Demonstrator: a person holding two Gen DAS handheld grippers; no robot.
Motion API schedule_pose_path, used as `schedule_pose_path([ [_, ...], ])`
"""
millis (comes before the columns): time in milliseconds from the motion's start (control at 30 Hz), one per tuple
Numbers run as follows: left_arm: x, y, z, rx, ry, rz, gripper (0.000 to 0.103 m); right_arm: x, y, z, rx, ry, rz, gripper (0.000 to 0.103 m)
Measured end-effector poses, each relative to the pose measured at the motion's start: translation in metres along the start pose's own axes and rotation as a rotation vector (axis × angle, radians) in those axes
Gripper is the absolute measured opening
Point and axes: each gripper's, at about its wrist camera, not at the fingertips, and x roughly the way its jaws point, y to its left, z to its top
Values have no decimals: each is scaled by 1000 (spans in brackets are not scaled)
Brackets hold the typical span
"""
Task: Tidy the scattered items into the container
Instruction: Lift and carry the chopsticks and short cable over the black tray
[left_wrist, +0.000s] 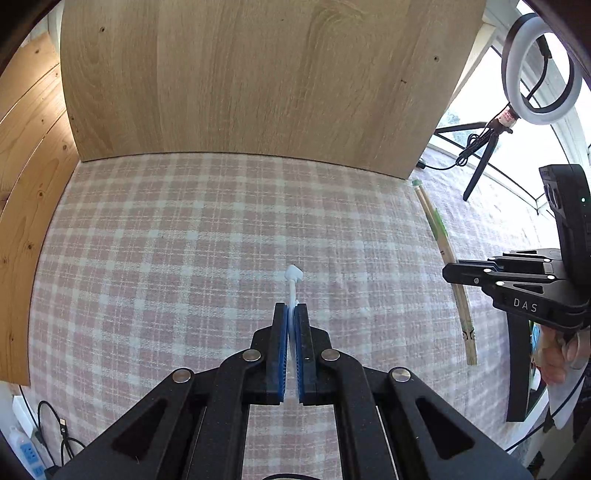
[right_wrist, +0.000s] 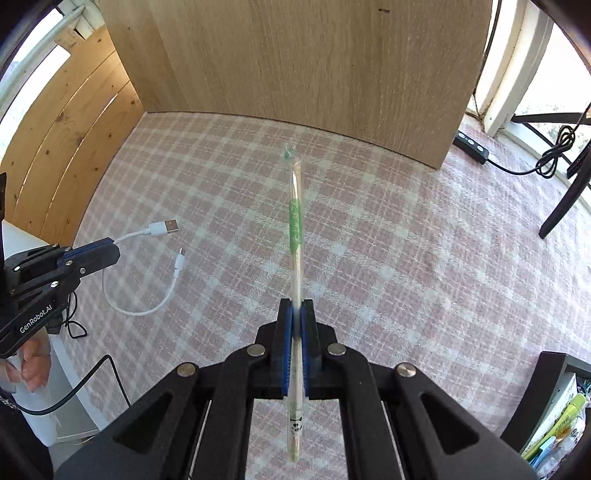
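Note:
My left gripper (left_wrist: 291, 308) is shut on a white USB cable (left_wrist: 293, 286), whose plug end sticks out past the fingertips above the checked cloth. In the right wrist view the left gripper (right_wrist: 107, 253) holds that cable (right_wrist: 147, 266), which loops down with both plugs hanging free. My right gripper (right_wrist: 295, 306) is shut on a wrapped pair of chopsticks (right_wrist: 295, 229) with a green band, held lengthwise above the cloth. In the left wrist view the right gripper (left_wrist: 448, 273) holds the chopsticks (left_wrist: 443, 247) at the right. No container shows clearly.
A pink checked cloth (left_wrist: 184, 240) covers the table. A wooden panel (left_wrist: 258, 74) stands at the back. A ring light on a tripod (left_wrist: 535, 74) and a power strip (right_wrist: 472, 146) sit at the far right. A black bin with packets (right_wrist: 554, 424) is at lower right.

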Motion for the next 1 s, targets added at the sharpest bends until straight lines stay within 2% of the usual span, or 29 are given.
schedule_pose_path([
  [100,-7,-19,16,49,-12,-12,3,-26,-21,-19,38,-33,-4,5],
  [167,-3,-23,36,81,-20,-23,3,-36,-18,-27,65,-58,-8,5],
  [200,-6,-36,38,94,-24,-30,3,-43,-18,-41,81,-70,-13,5],
  [267,-7,-58,31,118,-28,-44,3,-54,-30,-43,113,-89,-28,5],
  [333,-2,-89,28,148,-28,-67,3,-68,-38,-49,154,-101,-42,5],
  [367,7,-110,39,173,-30,-78,3,-68,-50,-46,174,-108,-49,5],
  [500,32,-186,58,265,-28,-126,3,-94,-106,-82,256,-131,-88,5],
  [800,34,-321,41,468,-6,-272,3,-149,-200,-165,458,-155,-178,5],
  [1000,34,-407,24,583,12,-361,3,-177,-245,-221,574,-167,-229,5],
])
